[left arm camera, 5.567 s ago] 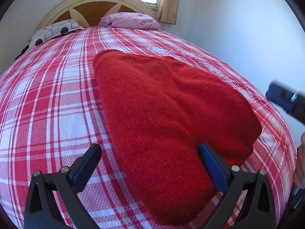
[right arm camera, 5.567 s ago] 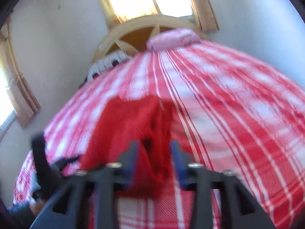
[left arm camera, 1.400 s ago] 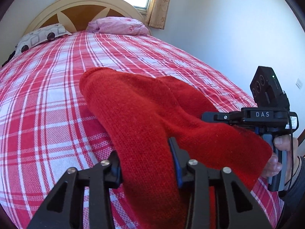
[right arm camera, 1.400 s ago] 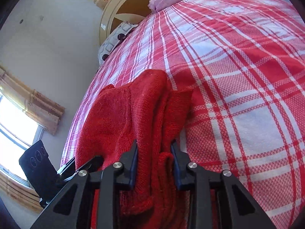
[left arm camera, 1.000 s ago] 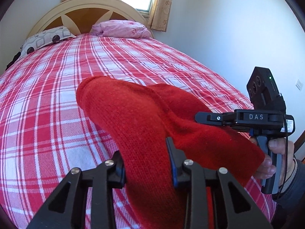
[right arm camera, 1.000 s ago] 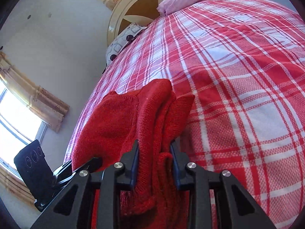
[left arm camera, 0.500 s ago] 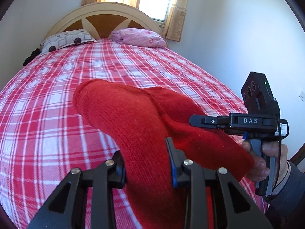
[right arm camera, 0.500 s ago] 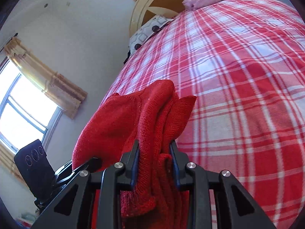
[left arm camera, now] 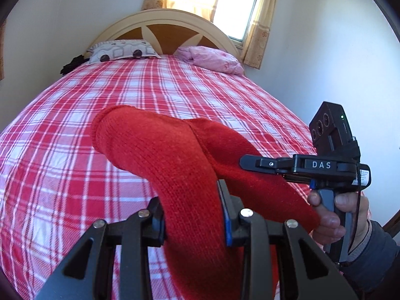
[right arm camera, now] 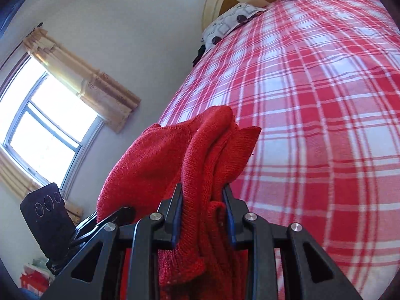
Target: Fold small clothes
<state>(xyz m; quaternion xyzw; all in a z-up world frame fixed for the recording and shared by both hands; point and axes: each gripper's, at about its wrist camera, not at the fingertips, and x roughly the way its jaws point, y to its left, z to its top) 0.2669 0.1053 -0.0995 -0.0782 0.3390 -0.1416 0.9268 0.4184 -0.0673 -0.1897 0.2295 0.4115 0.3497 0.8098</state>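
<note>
Being pinched above the plaid bed (left arm camera: 75, 150) by both the left gripper (left arm camera: 192, 215) and the right gripper (right arm camera: 202, 210), the red knit garment (left arm camera: 175, 165) is being held bunched; its lower edge is being cut off below.

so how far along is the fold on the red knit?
Done: the red knit is already doubled into layers, seen bunched in the right wrist view. In hand: left gripper and right gripper are both shut on it, holding it above the bed. Left: lay it down, flatten, let go.
</note>
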